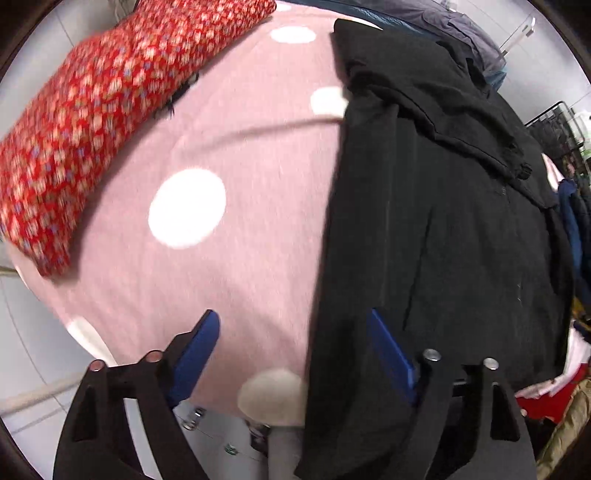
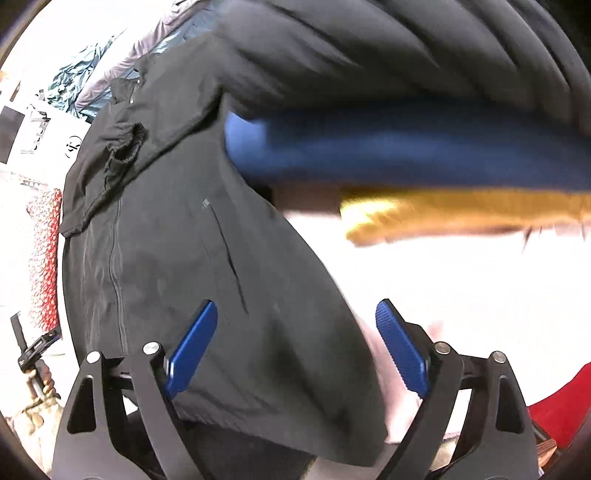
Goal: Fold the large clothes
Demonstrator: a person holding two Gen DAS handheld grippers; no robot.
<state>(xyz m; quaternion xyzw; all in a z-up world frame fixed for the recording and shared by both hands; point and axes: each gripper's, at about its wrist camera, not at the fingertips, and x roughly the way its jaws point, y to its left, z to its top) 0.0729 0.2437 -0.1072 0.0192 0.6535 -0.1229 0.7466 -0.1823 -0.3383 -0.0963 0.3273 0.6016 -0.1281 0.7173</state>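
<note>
A black zip jacket [image 1: 436, 229] lies spread on a pink sheet with white dots [image 1: 229, 155]; its sleeves are folded across the chest. In the left wrist view my left gripper [image 1: 295, 321] hangs open above the jacket's left hem edge, one blue pad [image 1: 199, 350] over the pink sheet, the other over black cloth. In the right wrist view the same jacket [image 2: 192, 229] fills the middle. My right gripper [image 2: 297, 314] is open above the jacket's lower right corner, with nothing pressed between its blue pads [image 2: 400, 350].
A red flowered pillow [image 1: 110, 110] lies at the sheet's far left. Blurred blue [image 2: 388, 147] and mustard [image 2: 461, 210] garments lie stacked to the right of the jacket. Other clothes pile beyond the jacket's top [image 1: 461, 33]. Red cloth [image 2: 561, 410] shows at the lower right.
</note>
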